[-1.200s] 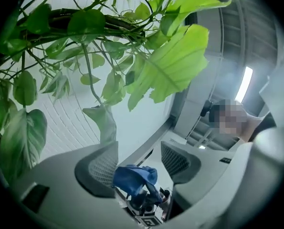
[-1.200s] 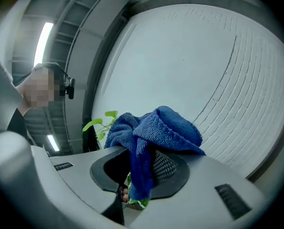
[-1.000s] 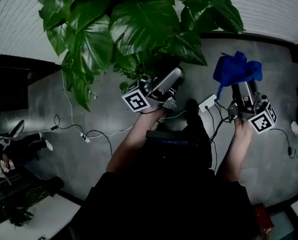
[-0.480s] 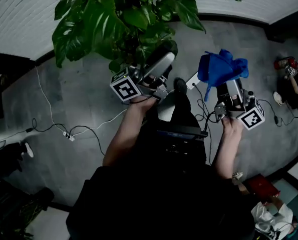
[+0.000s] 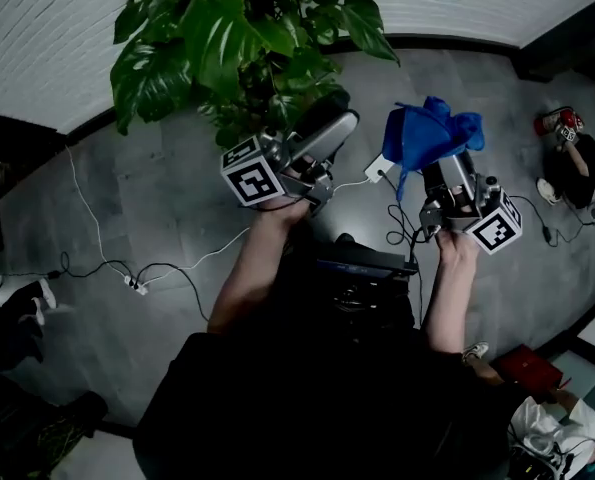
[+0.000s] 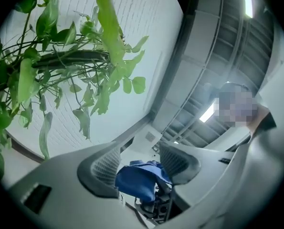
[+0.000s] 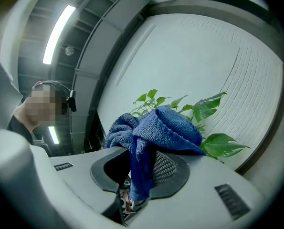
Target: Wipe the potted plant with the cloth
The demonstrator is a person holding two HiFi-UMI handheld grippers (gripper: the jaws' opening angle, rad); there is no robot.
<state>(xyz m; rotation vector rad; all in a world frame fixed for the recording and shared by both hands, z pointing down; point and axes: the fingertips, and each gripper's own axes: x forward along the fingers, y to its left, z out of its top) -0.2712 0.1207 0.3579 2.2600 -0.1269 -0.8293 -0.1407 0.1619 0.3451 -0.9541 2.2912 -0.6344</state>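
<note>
The potted plant point(image 5: 239, 40) spreads its large green leaves at the top centre of the head view; its pot is hidden under them. My left gripper point(image 5: 339, 125) points at the lower leaves with its jaws apart and nothing between them. In the left gripper view the leaves point(image 6: 60, 61) hang up and to the left of the left gripper point(image 6: 142, 165). To its right, my right gripper point(image 5: 443, 168) is shut on a bunched blue cloth point(image 5: 429, 133). In the right gripper view the cloth point(image 7: 156, 128) drapes over the right gripper point(image 7: 142, 168), with the leaves point(image 7: 213, 109) behind it.
Grey floor with white and black cables point(image 5: 167, 268) and a white power adapter point(image 5: 379, 168) below the plant. A white ribbed wall point(image 5: 37, 48) runs behind. A person sits on the floor at the right edge point(image 5: 582, 163). Shoes point(image 5: 17, 303) lie at the left.
The head view has swung, so the plant now sits higher and looks smaller. Both grippers have shifted left and slightly up in the picture. The cloth stays in the right gripper.
</note>
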